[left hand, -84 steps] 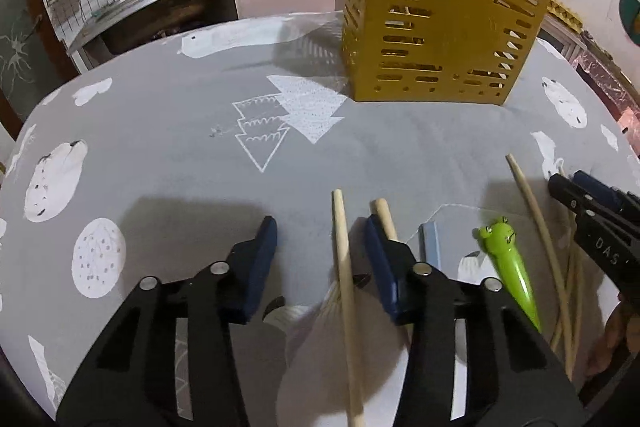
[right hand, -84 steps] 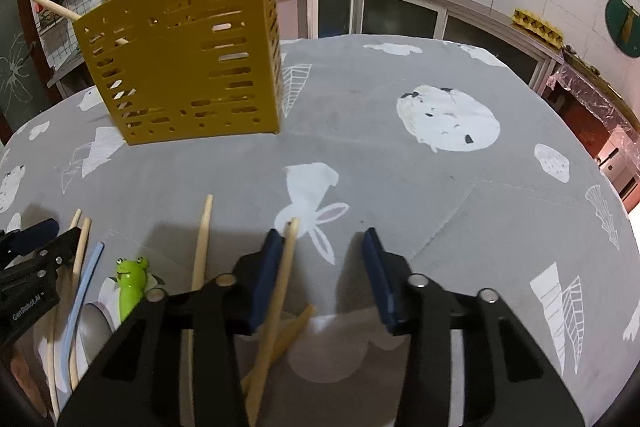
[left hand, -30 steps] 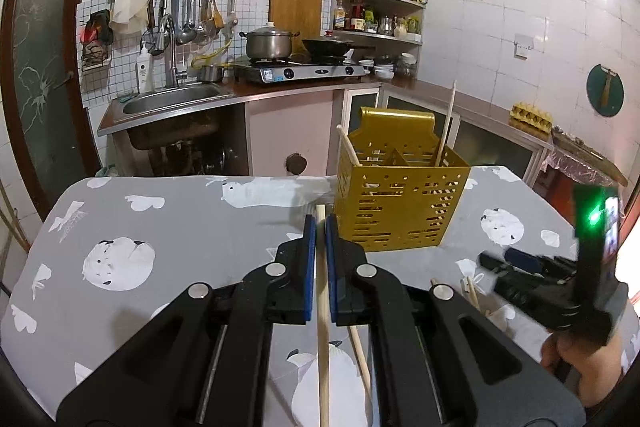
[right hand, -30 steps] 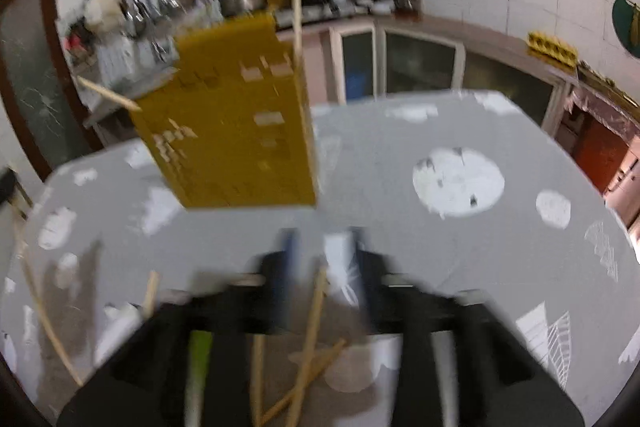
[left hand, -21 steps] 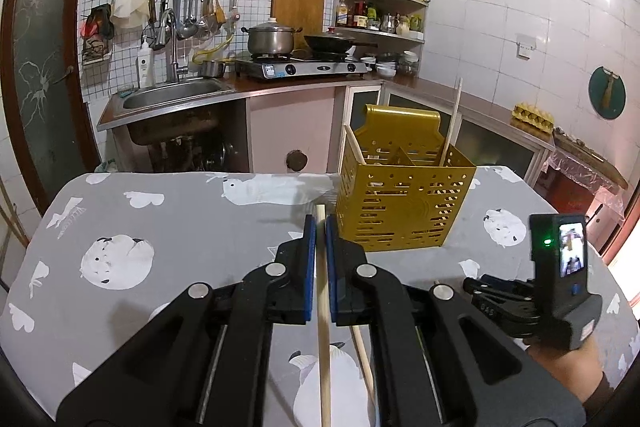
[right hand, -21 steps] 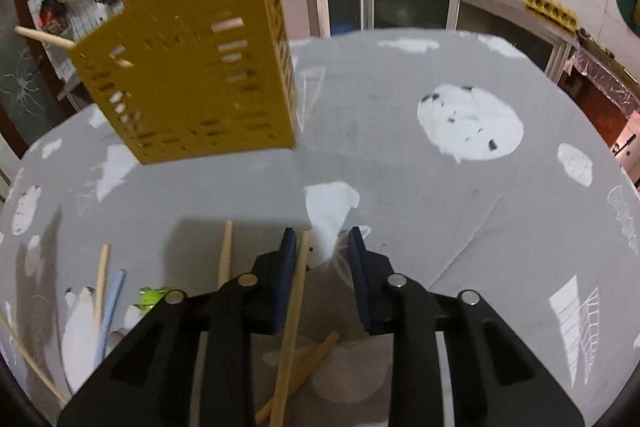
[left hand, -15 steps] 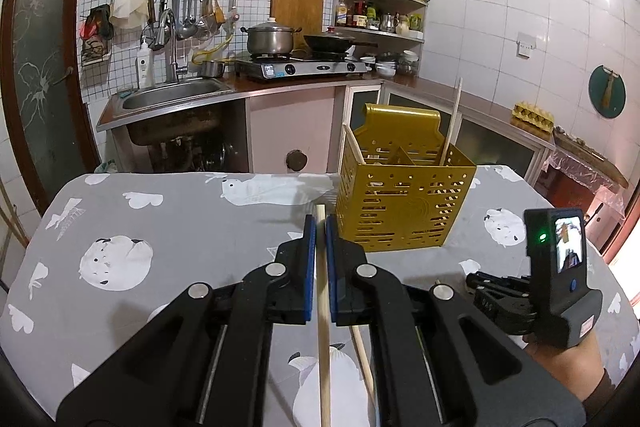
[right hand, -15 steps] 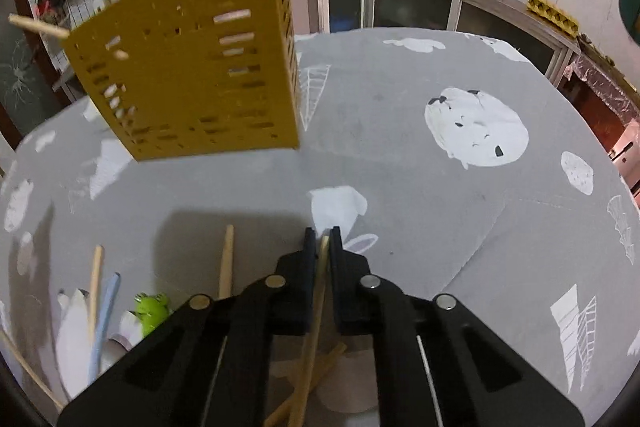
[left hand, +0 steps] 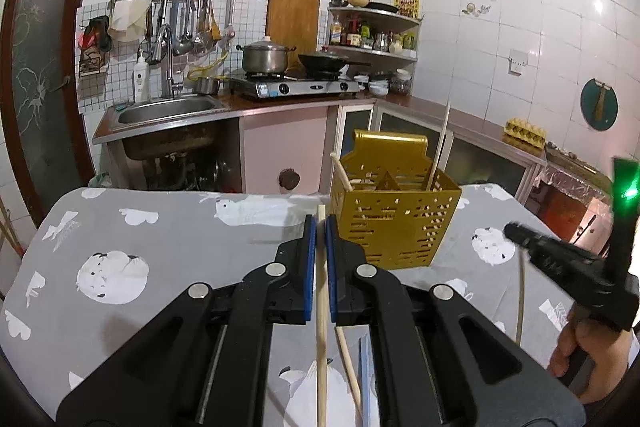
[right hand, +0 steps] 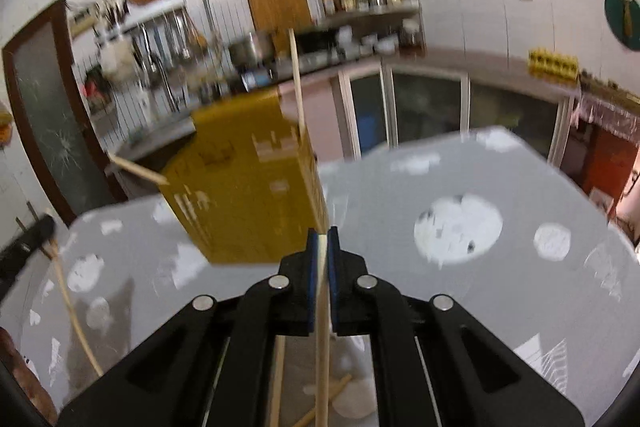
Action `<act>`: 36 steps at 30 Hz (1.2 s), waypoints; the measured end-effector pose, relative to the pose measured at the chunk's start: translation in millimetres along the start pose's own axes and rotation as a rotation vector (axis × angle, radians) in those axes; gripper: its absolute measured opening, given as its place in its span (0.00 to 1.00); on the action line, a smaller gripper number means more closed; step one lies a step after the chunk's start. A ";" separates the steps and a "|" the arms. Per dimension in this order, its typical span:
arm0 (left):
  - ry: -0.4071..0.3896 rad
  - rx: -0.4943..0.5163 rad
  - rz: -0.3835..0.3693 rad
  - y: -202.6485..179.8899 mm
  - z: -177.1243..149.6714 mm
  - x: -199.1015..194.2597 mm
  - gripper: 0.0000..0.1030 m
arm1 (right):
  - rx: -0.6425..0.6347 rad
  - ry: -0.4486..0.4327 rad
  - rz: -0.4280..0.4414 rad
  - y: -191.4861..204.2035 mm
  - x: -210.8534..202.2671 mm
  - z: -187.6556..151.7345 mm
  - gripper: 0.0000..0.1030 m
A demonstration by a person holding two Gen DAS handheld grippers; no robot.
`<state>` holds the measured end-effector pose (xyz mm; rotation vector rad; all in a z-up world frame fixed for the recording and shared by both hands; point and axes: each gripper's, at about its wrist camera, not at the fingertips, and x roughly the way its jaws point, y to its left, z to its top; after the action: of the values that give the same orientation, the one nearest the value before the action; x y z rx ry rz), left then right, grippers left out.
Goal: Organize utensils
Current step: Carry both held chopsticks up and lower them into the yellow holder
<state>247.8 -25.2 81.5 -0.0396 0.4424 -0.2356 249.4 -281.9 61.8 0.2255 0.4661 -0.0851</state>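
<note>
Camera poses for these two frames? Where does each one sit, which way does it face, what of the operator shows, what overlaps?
Left wrist: on the left gripper, looking along its fingers across the table toward the kitchen counter; jaws shut on a chopstick; right gripper and the hand holding it show at right.
Right wrist: on the right gripper, facing the same way, blurred; jaws shut on a second chopstick; the left gripper shows at the left edge.
Shared: yellow utensil holder, table, kitchen.
</note>
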 end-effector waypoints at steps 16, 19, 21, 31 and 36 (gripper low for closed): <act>-0.116 -0.008 0.008 -1.7 21.4 -9.7 0.04 | -0.064 -0.269 -0.015 13.2 -41.5 34.8 0.05; -0.133 -0.015 0.003 -2.1 27.5 -8.9 0.04 | -0.061 -0.274 -0.012 14.2 -39.8 39.6 0.05; -0.147 -0.014 0.001 -3.6 32.3 -9.5 0.04 | -0.062 -0.281 -0.009 14.8 -39.3 44.2 0.05; -0.223 -0.011 -0.029 -13.0 78.2 -17.9 0.04 | -0.076 -0.322 0.008 23.9 -46.4 83.3 0.05; -0.279 -0.018 -0.047 -20.6 105.1 -22.5 0.04 | -0.080 -0.365 0.014 31.2 -52.9 113.0 0.05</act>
<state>268.6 -41.3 187.7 -0.0994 0.1665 -0.2675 255.7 -276.5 190.1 0.1300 0.1039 -0.0910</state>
